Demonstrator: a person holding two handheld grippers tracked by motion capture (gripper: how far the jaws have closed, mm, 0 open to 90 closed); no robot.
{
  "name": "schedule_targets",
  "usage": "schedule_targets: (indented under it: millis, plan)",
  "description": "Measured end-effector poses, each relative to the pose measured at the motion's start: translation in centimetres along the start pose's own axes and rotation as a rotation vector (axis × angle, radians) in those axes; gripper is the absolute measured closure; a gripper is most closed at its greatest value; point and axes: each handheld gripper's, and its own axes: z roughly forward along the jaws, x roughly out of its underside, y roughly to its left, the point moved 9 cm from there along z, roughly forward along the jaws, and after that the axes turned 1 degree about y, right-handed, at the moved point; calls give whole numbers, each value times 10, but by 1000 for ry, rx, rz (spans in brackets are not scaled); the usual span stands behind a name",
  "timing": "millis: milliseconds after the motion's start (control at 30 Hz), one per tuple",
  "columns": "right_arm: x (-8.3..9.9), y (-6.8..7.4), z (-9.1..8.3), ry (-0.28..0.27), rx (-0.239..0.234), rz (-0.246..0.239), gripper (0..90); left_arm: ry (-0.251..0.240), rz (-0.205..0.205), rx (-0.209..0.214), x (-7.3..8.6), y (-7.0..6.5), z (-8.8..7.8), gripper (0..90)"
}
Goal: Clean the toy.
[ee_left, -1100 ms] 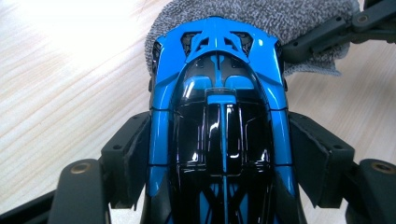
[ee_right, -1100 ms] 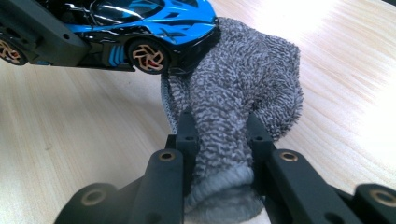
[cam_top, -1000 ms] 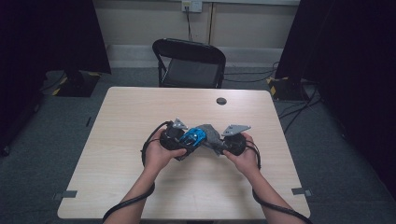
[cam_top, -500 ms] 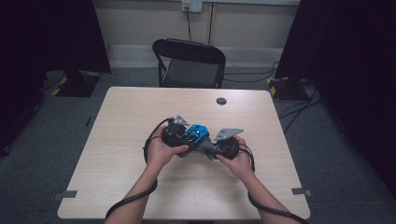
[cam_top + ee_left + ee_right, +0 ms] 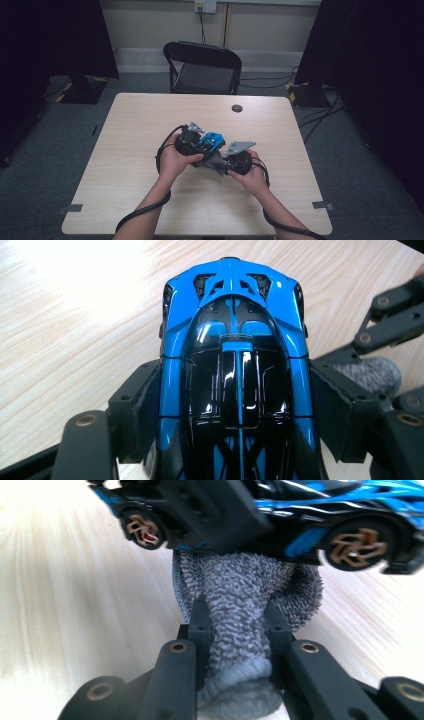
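Now the left hand-held gripper point(image 5: 235, 440) pinches the blue toy car point(image 5: 232, 355) by its sides, holding it above the middle of the desk point(image 5: 125, 125). Beneath the car, the right hand-held gripper point(image 5: 235, 630) is clamped on a grey sock point(image 5: 245, 595).

I am finding no readable text, label, brand, number or sign anywhere I am looking, neither on the blue toy car point(image 5: 232, 365) nor on the grey cloth point(image 5: 245, 610) nor on the table point(image 5: 125, 150).
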Motion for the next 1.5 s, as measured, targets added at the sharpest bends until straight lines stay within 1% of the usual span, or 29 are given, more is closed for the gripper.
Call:
schedule_targets:
  millis: [233,267,433,600,767,800,867,933,967,1000,1100,1133,1167,1233,1300,1333,1467,1500]
  plan:
    - [-2,8,0,-11,-20,-10,737,-4,3,-1,-6,0,1,283]
    - [-2,9,0,-11,-22,-11,736,-11,3,-3,-7,0,2,284]
    - [-1,13,2,-12,-31,-15,736,-4,1,-2,-6,0,3,284]
    - [-1,19,5,-8,-40,-20,736,-8,-5,-7,-5,1,6,284]
    - [-2,25,9,6,-50,-44,736,-10,-22,-9,-4,5,7,284]
    - [-2,26,10,7,-50,-46,736,-5,-19,-8,-4,6,7,284]
    - [-2,29,12,6,-57,-50,736,-17,-31,-8,-5,6,8,284]
    - [-2,32,13,8,-65,-53,735,-19,-29,-15,-6,8,9,284]
    - [-1,34,13,9,-71,-59,735,-15,-24,-16,-7,9,9,284]
    - [-1,36,13,9,-78,-66,735,-17,-31,-20,-8,9,10,284]
    - [0,41,12,19,-89,-88,735,-23,-33,-33,-9,14,8,284]
    - [1,42,11,24,-93,-95,734,-27,-42,-33,-10,15,8,284]
    - [2,42,10,27,-91,-100,734,-23,-39,-32,-10,17,6,284]
    - [5,41,7,42,-85,-112,733,-32,-45,-40,-10,20,2,284]
    - [10,37,5,57,-71,-113,733,-30,-42,-50,-10,23,-3,284]
    - [13,34,3,62,-64,-106,733,-23,-38,-51,-9,24,-5,284]
    - [20,17,-5,60,-21,-68,733,-35,-36,-64,-8,26,-14,284]
    - [22,13,-7,60,-10,-62,732,-27,-30,-66,-6,27,-16,284]
